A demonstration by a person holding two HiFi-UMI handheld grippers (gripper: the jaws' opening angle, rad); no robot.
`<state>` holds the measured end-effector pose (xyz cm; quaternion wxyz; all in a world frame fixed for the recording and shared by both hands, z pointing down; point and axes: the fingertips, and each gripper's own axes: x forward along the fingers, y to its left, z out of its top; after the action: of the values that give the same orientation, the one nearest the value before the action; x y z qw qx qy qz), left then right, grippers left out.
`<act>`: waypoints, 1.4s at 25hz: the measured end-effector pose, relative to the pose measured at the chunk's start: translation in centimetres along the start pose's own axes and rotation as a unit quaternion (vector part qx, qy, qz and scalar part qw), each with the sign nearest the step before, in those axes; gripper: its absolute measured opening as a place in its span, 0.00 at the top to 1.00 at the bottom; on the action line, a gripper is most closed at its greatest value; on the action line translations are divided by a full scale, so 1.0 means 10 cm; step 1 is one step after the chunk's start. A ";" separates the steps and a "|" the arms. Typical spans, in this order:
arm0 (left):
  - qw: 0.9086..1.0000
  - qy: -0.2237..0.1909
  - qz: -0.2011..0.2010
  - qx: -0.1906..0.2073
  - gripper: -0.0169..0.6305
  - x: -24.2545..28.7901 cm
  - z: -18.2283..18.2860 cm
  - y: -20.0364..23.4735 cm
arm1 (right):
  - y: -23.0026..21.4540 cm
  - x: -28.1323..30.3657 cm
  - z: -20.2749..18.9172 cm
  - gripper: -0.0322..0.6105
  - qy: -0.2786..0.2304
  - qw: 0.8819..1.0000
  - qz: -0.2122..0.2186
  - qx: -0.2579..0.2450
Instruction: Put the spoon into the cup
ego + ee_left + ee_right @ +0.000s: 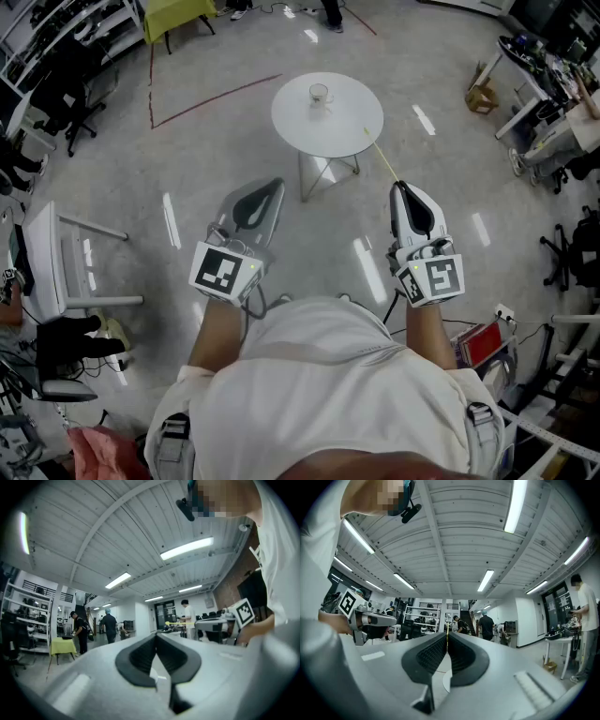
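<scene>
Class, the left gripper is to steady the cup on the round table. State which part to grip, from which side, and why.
Probably the cup, by its wall below the rim, jaws astride it, coming level from its left. It stands upright on the table, and the right gripper holds the spoon, so the mouth should stay free. A handle cannot be made out.
</scene>
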<state>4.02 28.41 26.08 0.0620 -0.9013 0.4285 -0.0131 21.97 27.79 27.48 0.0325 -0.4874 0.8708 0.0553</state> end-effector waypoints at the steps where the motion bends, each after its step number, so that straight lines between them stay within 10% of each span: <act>1: 1.000 0.001 0.000 0.000 0.97 -0.02 0.00 0.01 | 0.02 0.00 0.00 0.93 0.000 1.000 0.000 0.000; 35: 0.999 -0.007 -0.021 -0.036 0.97 -0.93 -0.37 0.81 | 1.02 0.35 -0.03 0.93 0.018 0.999 -0.039 -0.015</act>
<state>-8.41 30.17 28.98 0.0322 -0.9119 0.4090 0.0072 11.42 30.11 28.08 0.0119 -0.5221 0.8508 0.0579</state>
